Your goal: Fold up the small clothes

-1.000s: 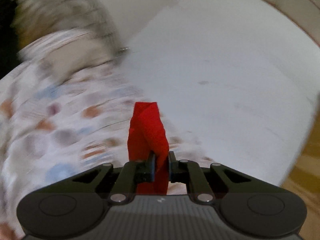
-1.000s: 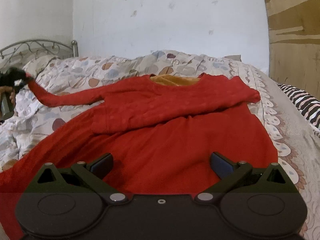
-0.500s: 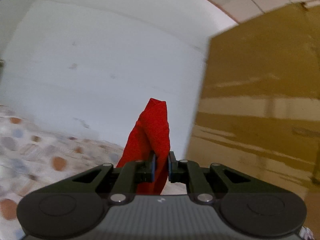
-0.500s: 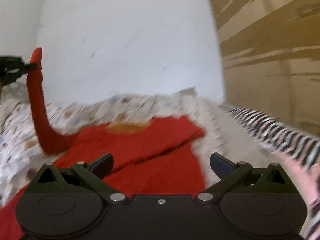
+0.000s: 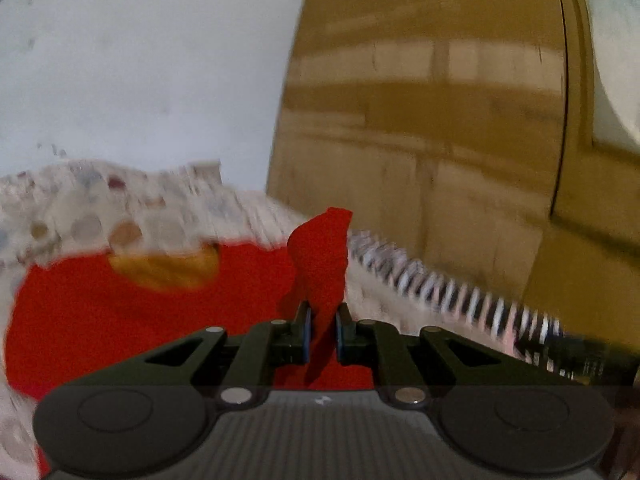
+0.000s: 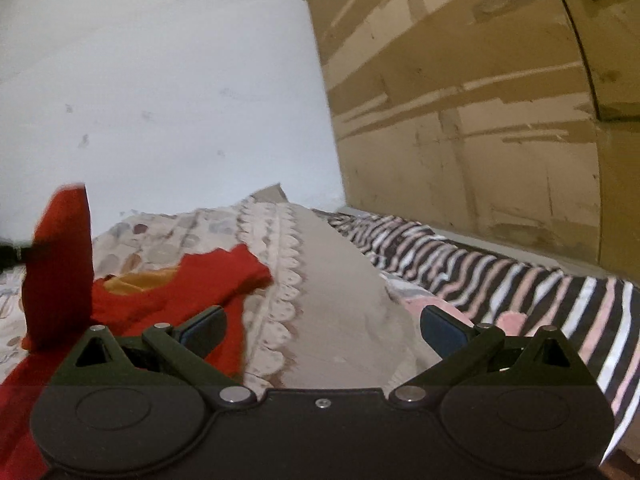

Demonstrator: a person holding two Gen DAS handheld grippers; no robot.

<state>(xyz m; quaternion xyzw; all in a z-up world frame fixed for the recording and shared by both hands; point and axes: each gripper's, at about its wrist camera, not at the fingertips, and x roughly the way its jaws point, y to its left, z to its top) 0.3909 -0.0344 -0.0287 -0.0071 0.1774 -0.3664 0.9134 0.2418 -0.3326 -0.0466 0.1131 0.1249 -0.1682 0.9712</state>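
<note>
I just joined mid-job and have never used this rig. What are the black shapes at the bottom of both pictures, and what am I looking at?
They are handheld grippers; a person carries one in each hand, with a camera looking along its fingers. In the left wrist view, the left gripper is shut on a sleeve of the red sweater. In the right wrist view, the right gripper is open and empty. The sweater lies on a patterned bedspread, beside a striped blanket.

sweater (image 6: 168,300) lies on the quilt (image 6: 320,288), sleeve (image 5: 322,256) lifted over it; striped blanket (image 6: 500,272) to the quilt's right, wardrobe (image 6: 480,100) behind that, wall (image 6: 160,80) behind the bed.
</note>
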